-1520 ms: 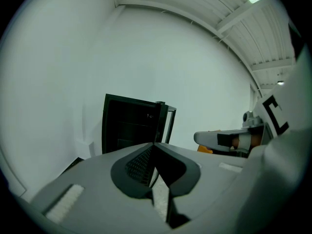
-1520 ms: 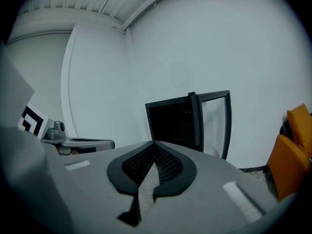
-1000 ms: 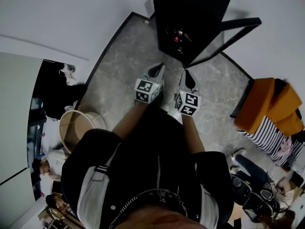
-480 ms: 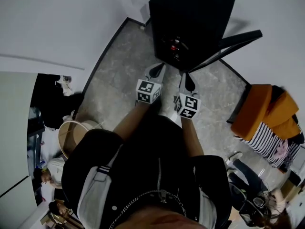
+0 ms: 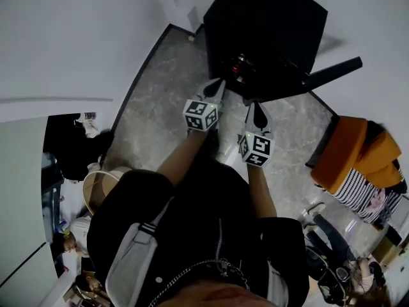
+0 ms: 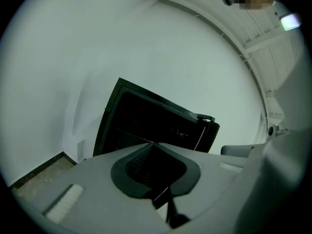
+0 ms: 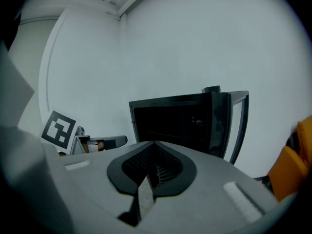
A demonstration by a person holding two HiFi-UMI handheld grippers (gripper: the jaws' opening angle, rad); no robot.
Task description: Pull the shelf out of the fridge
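The pull had not begun. The fridge (image 5: 268, 24), a black box at the top centre of the head view, stood with its door (image 5: 332, 69) swung open to the right. The shelf was presumably inside, but the interior was too dark to make it out. The left gripper (image 5: 218, 84) hung at the fridge's front edge and the right gripper (image 5: 255, 107) just below it. Both had their jaws pressed together on nothing. Opening a jaw, gripping the shelf and drawing it out all remained.

Head cam down, gripper cams fwd, all share fridge (image 5: 262, 24)
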